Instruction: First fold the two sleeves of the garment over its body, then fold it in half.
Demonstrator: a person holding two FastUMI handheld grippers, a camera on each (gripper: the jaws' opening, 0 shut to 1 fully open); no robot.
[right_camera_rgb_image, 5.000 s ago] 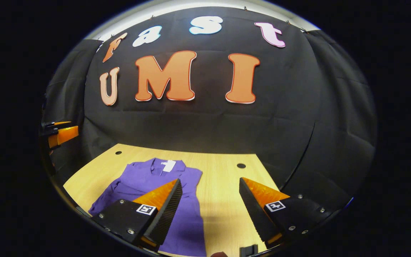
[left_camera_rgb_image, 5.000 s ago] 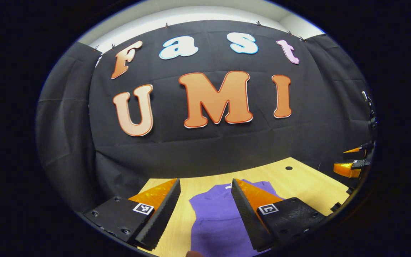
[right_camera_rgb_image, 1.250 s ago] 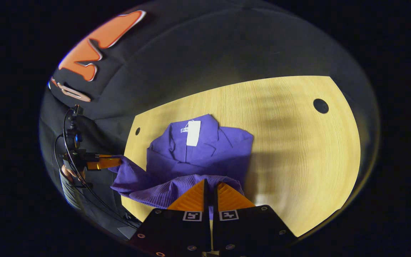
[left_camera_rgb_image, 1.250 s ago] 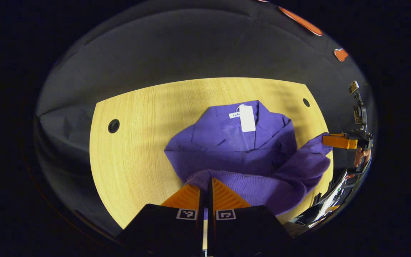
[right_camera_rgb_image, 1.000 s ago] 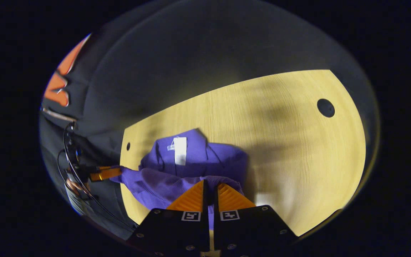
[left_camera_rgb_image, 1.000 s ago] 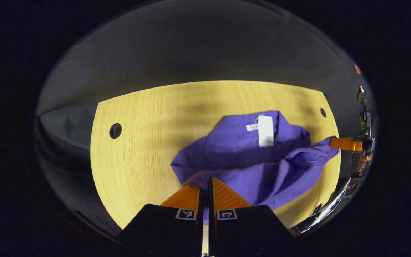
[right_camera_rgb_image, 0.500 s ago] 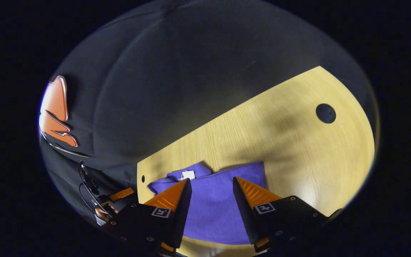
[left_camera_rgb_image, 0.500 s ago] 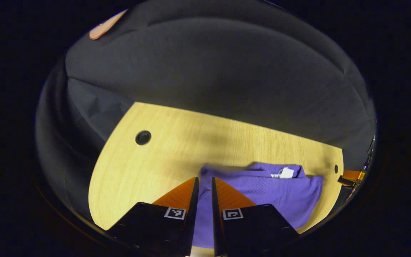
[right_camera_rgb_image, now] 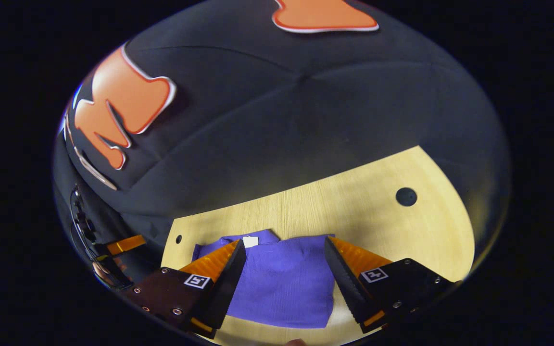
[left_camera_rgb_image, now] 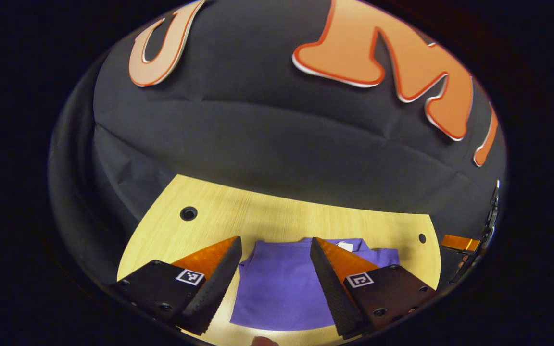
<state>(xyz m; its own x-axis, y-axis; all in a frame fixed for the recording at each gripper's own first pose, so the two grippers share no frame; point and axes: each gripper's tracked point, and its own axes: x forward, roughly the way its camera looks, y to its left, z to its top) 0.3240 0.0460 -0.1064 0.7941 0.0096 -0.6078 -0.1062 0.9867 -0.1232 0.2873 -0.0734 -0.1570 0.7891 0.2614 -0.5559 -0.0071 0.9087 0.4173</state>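
Observation:
The purple garment [left_camera_rgb_image: 282,288] lies folded into a compact rectangle on the wooden table [left_camera_rgb_image: 277,221], its white neck tag [left_camera_rgb_image: 345,246] peeking out at the far edge. My left gripper [left_camera_rgb_image: 272,278] hangs open just above its left part, nothing between the fingers. In the right gripper view the same folded garment [right_camera_rgb_image: 282,283] lies flat with the tag [right_camera_rgb_image: 250,241] at the back left. My right gripper [right_camera_rgb_image: 282,283] is open over it, holding nothing. The right gripper [left_camera_rgb_image: 459,243] also shows far off at the right edge of the left gripper view; the left gripper [right_camera_rgb_image: 123,245] appears at the left of the right gripper view.
The table has round cable holes [left_camera_rgb_image: 188,213] [left_camera_rgb_image: 421,238] near its far corners, and another hole [right_camera_rgb_image: 406,196] shows right of the garment. The booth's black cloth wall [left_camera_rgb_image: 277,144] rises directly behind the table's far edge. Bare wood lies on both sides of the garment.
Both grippers carried the garment's near hem forward over the collar, folding it in half, then opened and let go. Since then they have lifted and tilted up toward the wall.

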